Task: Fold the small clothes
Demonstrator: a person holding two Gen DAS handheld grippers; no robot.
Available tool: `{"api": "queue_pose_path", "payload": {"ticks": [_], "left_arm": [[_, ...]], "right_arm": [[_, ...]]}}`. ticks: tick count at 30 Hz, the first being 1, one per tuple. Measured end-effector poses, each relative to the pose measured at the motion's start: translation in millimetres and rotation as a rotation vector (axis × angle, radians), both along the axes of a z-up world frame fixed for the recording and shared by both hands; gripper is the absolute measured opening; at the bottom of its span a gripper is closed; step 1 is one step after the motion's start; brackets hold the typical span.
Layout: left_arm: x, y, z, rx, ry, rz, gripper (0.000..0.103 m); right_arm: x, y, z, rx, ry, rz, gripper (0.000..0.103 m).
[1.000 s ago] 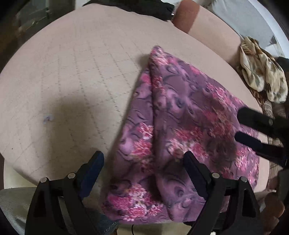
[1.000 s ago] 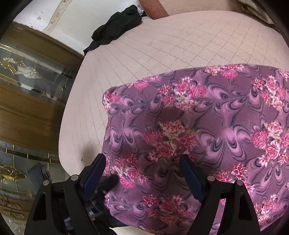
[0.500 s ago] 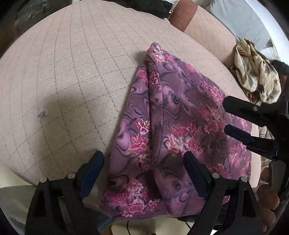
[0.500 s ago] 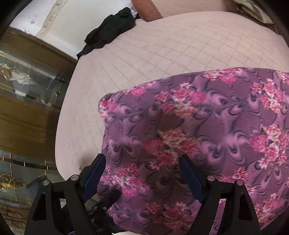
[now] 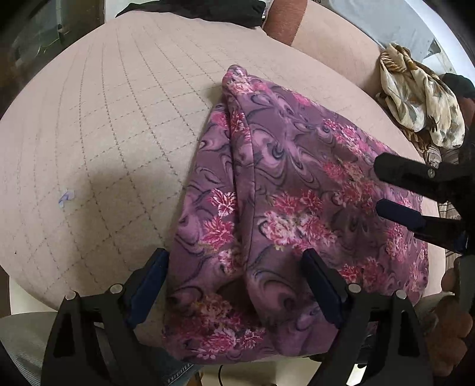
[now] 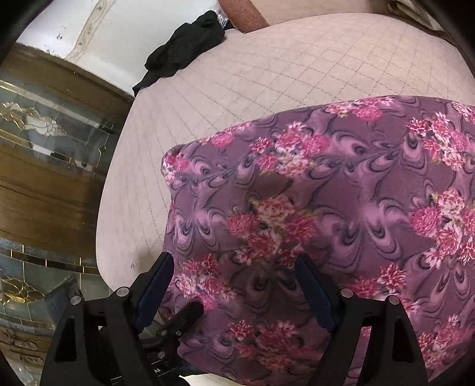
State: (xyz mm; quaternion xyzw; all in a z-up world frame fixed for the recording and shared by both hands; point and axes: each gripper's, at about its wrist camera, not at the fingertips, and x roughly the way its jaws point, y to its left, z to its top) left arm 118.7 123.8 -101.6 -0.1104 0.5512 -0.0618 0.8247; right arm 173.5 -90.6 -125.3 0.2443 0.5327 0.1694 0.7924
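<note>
Nearest, at six o'clock in the left wrist view: left gripper (image 5: 234, 276), jaws spread wide over the near edge of a purple floral garment (image 5: 297, 207), pinching nothing, probably poised to take that edge for a fold. At three o'clock: right gripper (image 5: 378, 185), likewise spread and empty above the cloth. Garment partly folded, one layer lapped along a seam, lying on a quilted beige bed (image 5: 104, 133). Farther off, at two o'clock: crumpled cream floral cloth (image 5: 421, 98), likely awaiting folding. At twelve o'clock, far edge: black clothing (image 5: 207, 9).
</note>
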Motion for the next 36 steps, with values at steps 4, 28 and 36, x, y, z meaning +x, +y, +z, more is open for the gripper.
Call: {"api": "queue_pose_path", "payload": {"ticks": [4,28,36], "left_arm": [[0.8,-1.1,0.3,0.0,-0.001,0.001,0.089],[-10.8,33.1,-7.3,-0.292,0.069,0.055,0.088],[-11.7,1.8,-4.1,-0.142,0.046,-0.038,0.018]], "right_arm": [[-0.5,-3.1,0.1,0.018,-0.006,0.002,0.087],[80.5,90.6,3.0,-0.007,0.104,0.266,0.09],[85.4,118.2,-15.0,-0.126,0.246,0.273,0.086]]}}
